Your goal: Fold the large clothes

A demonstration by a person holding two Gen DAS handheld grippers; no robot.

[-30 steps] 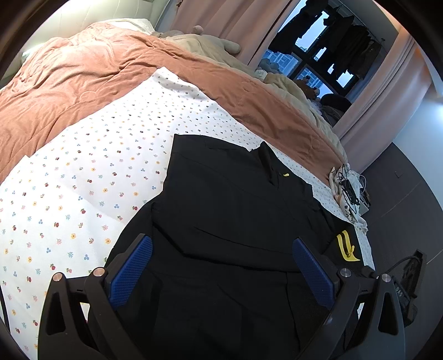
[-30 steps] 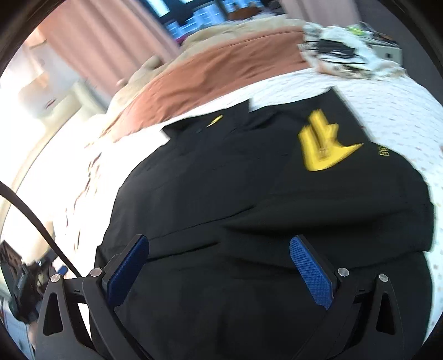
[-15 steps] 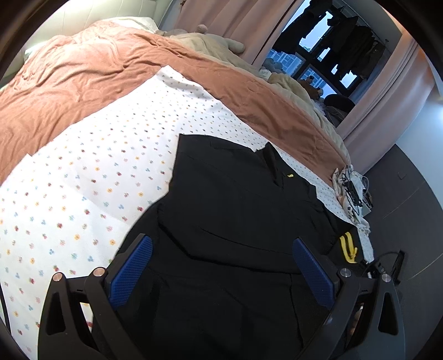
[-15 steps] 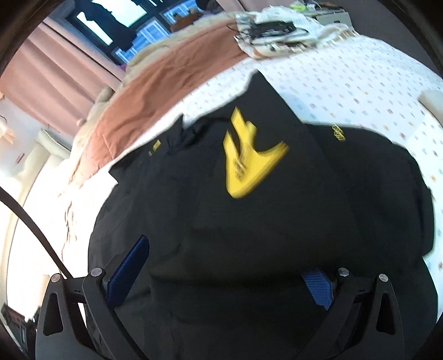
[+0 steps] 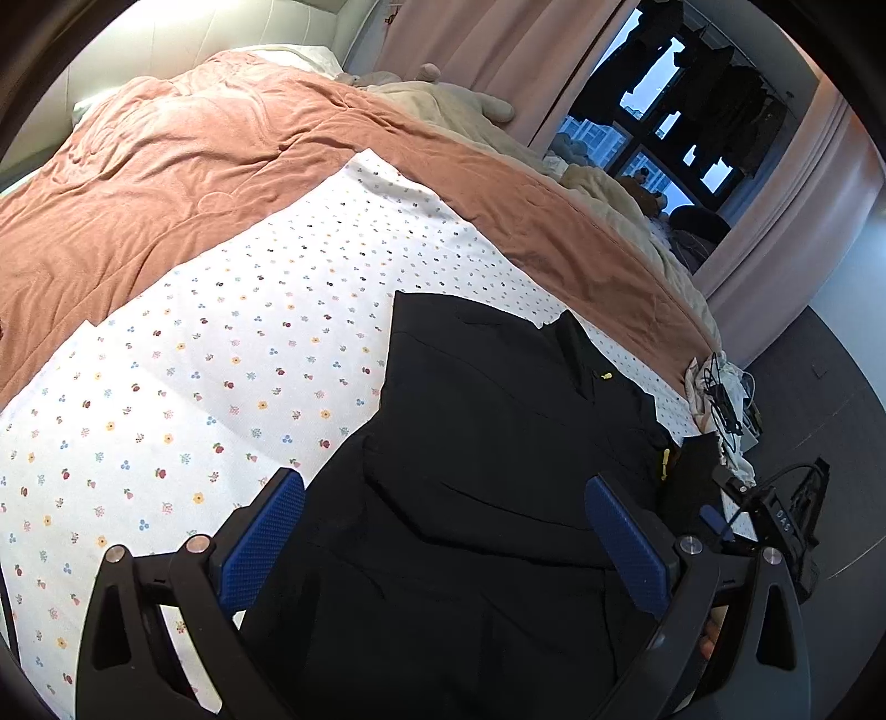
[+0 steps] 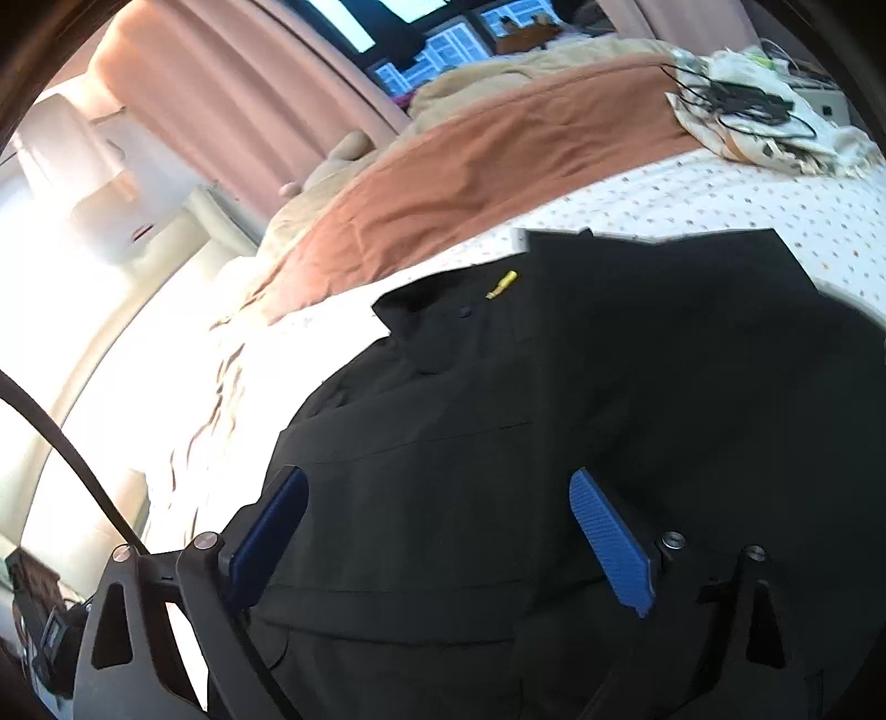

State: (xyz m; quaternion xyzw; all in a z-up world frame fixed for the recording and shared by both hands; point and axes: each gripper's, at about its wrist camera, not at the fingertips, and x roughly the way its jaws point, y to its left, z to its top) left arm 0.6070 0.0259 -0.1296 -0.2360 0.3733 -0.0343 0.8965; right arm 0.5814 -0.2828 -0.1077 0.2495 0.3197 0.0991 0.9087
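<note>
A large black shirt (image 5: 487, 454) with a collar and small yellow mark lies on the floral white bedsheet (image 5: 221, 354). It also fills the right wrist view (image 6: 581, 387), where a folded-over flap covers its right part. My left gripper (image 5: 443, 531) is open above the shirt's lower part, holding nothing. My right gripper (image 6: 437, 526) is open low over the shirt, with black cloth spanning between its blue pads; nothing looks pinched.
A rust-brown blanket (image 5: 194, 155) covers the far half of the bed. A cloth pile with black cables (image 6: 758, 111) sits at the bed's corner. Pink curtains (image 5: 498, 50) and a window are beyond. Dark floor (image 5: 830, 387) lies to the right.
The right side of the shirt with the big yellow logo has been folded over; the logo no longer shows. The left gripper has drawn back slightly. Both stay open.
</note>
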